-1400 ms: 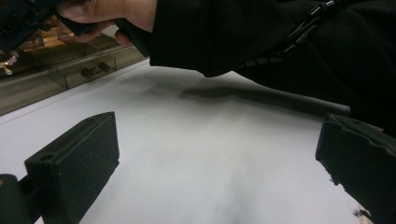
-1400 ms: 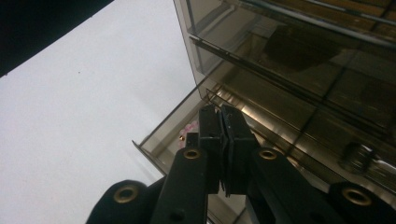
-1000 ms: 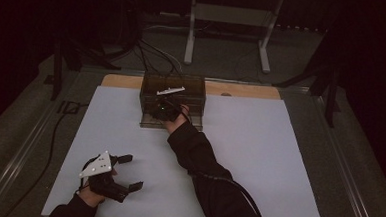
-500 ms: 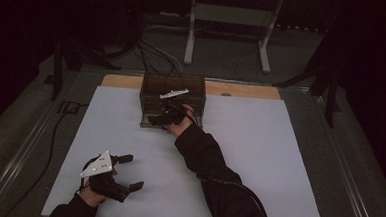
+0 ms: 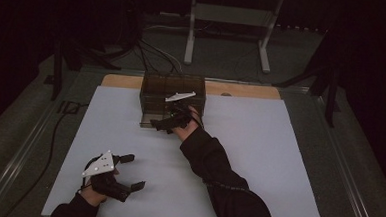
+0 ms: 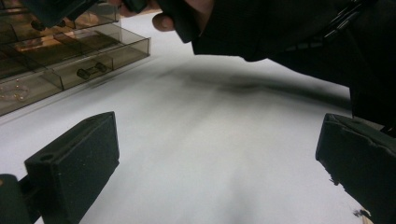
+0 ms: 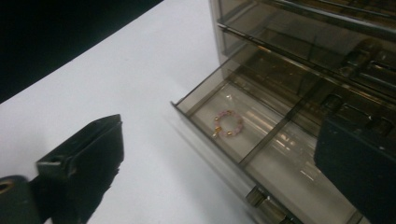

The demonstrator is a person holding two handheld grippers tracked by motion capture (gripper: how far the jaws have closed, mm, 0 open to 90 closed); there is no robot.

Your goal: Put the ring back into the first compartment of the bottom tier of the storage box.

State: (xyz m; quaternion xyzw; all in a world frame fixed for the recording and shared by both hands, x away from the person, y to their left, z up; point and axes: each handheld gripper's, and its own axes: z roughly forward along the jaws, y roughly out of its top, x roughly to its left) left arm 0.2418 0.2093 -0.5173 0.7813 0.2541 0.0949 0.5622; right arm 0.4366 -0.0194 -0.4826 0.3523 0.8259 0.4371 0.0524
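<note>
We see a smoky see-through box of drawers (image 5: 171,95) at the far side of the white table (image 5: 288,158). Its bottom drawer (image 7: 261,154) is pulled out. A little pink bead ring (image 7: 228,123) lies in the drawer's left part. Our right gripper (image 5: 173,120) is right at that drawer, jaws spread wide, holding nothing. Our left gripper (image 5: 122,172) rests near us on the table, jaws spread wide too.
</note>
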